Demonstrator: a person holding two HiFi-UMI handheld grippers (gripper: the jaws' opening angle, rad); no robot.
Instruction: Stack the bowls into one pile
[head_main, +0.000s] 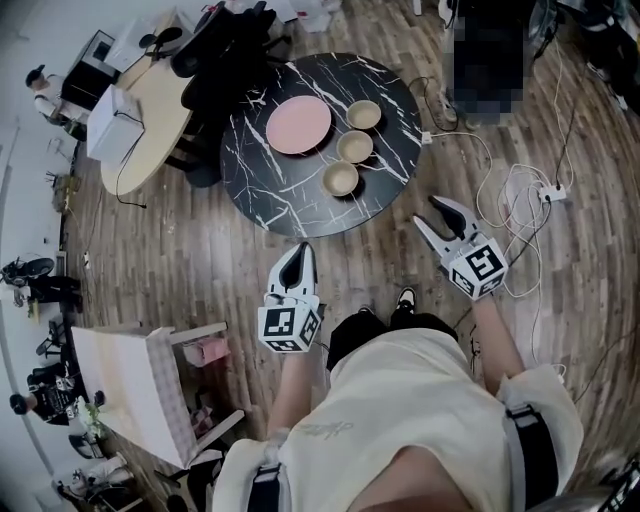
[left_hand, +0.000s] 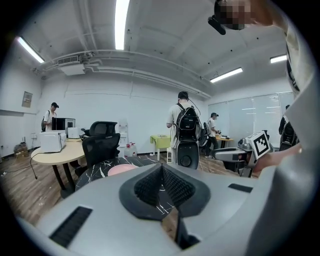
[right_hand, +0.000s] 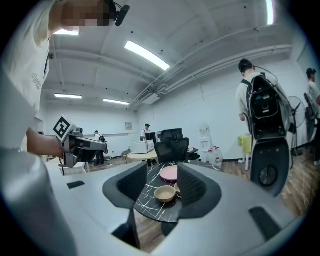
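The left hand-held gripper (head_main: 299, 258) is held with its jaws pressed together, nothing caught between them. The right hand-held gripper (head_main: 436, 216) is held with its jaws apart and is likewise empty. Both are seen over the wooden floor (head_main: 200, 250), well short of the round black marble tabletop (head_main: 280, 195) at 12 o'clock. Three tan bowls (head_main: 354, 147) are laid singly in a row, unstacked, along the tabletop's 3 o'clock side. A pink plate (head_main: 298, 126) is placed just beside them at their 9 o'clock.
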